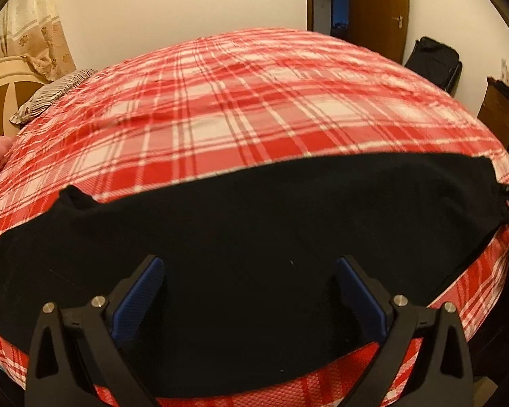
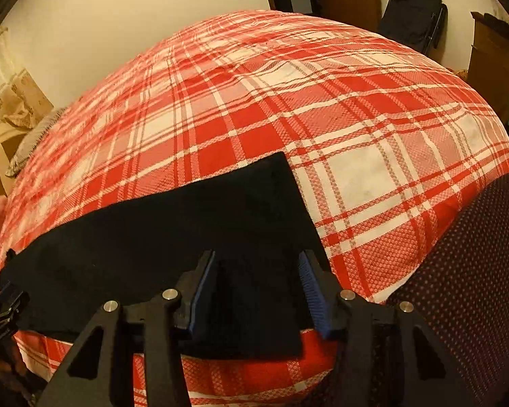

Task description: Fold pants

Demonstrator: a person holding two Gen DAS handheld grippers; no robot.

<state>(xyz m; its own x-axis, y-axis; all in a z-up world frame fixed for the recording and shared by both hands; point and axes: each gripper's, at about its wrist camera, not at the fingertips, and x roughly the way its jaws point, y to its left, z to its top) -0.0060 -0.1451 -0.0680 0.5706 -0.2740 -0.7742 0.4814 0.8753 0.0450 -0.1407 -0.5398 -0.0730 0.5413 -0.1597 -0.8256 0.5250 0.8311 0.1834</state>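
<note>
Black fingers with blue ribbed pads fill the bottom of each wrist view. On the left gripper point(image 1: 249, 264) the fingers stand wide apart, released, with nothing between them; they hang over the black pants point(image 1: 254, 224), which pass under and between the two pads point(image 1: 142, 291). Ahead of this gripper the pants stretch as a long dark band across the near edge of the bed, reaching far out to both sides; a small raised fold sits at their far edge, ahead and to the left. Beyond the pants the red plaid bedspread point(image 1: 241, 101) runs away to the far wall. A striped pillow point(image 1: 51, 95) lies far ahead on the left, beside a cream headboard, and a dark bag point(image 1: 434, 64) stands far ahead on the right near a wooden door.

Similarly spread is the right gripper point(image 2: 256, 257), its fingers parted and holding nothing. It hangs over one end of the pants point(image 2: 173, 244): the cloth's straight end edge runs from ahead of the gripper back under its right pad point(image 2: 310, 281), and the rest of the garment extends off to the gripper's left. At that far left end, the left gripper point(image 2: 6, 305) shows as a small black shape at the cloth's edge. To the right of the right gripper lies bare plaid bedspread point(image 2: 373, 156), and further right a dark dotted fabric point(image 2: 475, 271) covers the corner of the view.
</note>
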